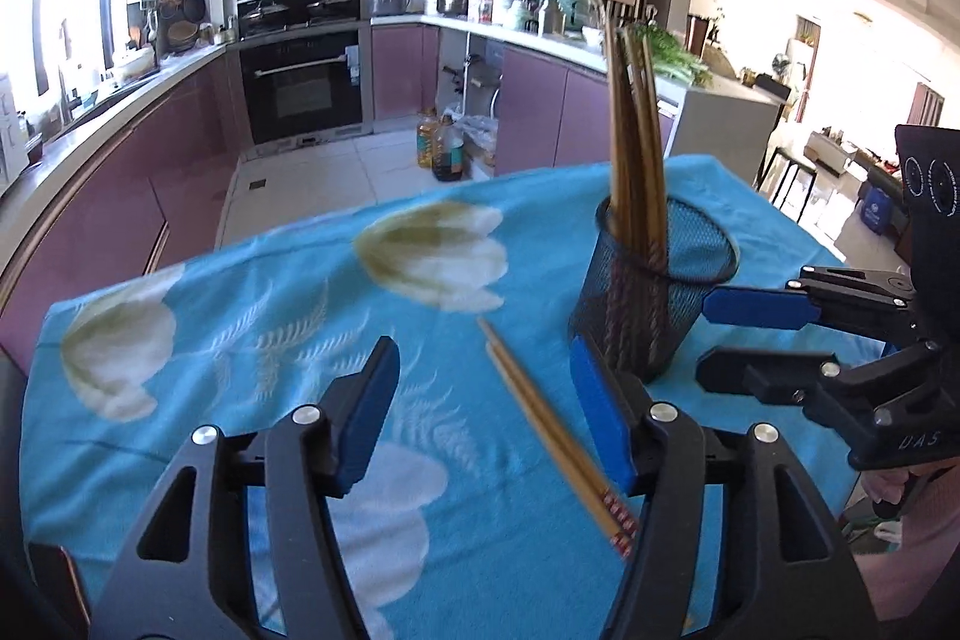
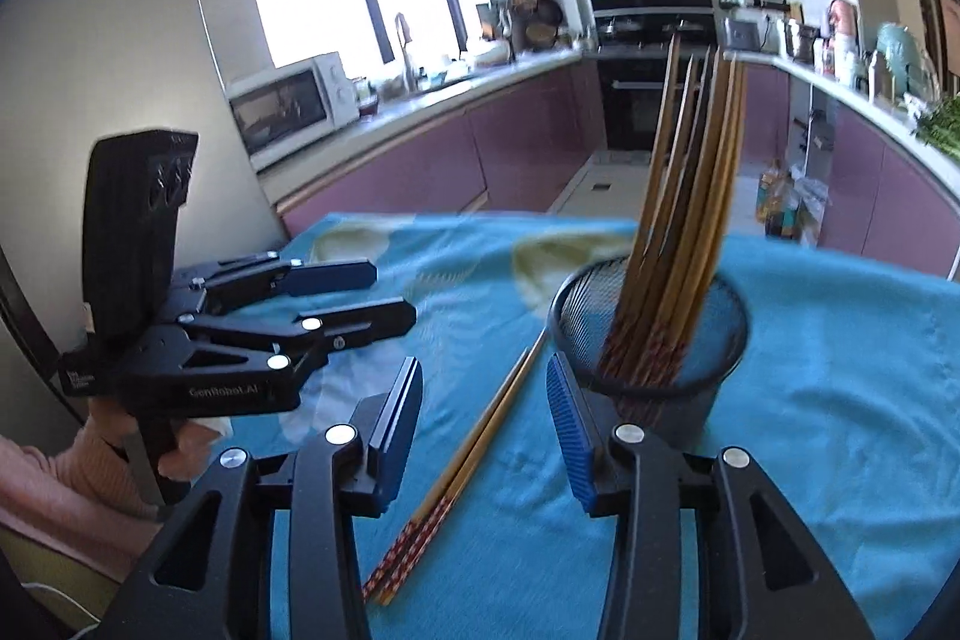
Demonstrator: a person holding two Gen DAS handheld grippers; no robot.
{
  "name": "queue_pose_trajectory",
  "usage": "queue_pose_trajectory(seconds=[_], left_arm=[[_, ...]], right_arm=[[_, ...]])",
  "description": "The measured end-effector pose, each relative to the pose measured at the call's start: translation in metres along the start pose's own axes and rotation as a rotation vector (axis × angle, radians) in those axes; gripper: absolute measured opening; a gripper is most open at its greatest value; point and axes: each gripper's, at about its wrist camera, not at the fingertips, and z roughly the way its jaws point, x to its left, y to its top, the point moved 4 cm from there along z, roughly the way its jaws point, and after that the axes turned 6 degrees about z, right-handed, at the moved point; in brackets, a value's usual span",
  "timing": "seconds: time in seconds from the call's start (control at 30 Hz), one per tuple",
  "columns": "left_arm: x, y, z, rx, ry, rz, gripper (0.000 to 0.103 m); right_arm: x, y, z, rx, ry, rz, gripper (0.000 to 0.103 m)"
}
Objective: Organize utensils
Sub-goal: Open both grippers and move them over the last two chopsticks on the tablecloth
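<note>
Bright blue cloth printed with white and olive tulips and pale fern sprays. Black mesh cup. Tan chopsticks with red-and-white patterned ends. Black tools with blue pads. Mauve cabinets, black oven.

A: The chopsticks in the mesh holder look smeared; I can't count them.
B: Same. The loose pair's patterned ends blur too.

Home kitchen: oven, microwave, purple cabinets.
</note>
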Motion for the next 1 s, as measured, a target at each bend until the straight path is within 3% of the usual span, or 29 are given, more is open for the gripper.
queue_pose_trajectory(seconds=[0.17, 0.37, 1.0], left_arm=[[0.004, -0.03, 0.011, 0.061, -0.005, -0.02, 0.059], [0.001, -0.047, 0.02, 0.101, -0.014, -0.035, 0.059], [-0.015, -0.054, 0.035, 0.158, -0.052, -0.019, 0.056]], right_arm=[[-0.002, -0.026, 0.032, 0.106, -0.02, 0.036, 0.04], [-0.003, -0.039, 0.048, 0.162, -0.032, 0.06, 0.036], [-0.01, -0.05, 0.043, 0.194, -0.064, 0.069, 0.026]])
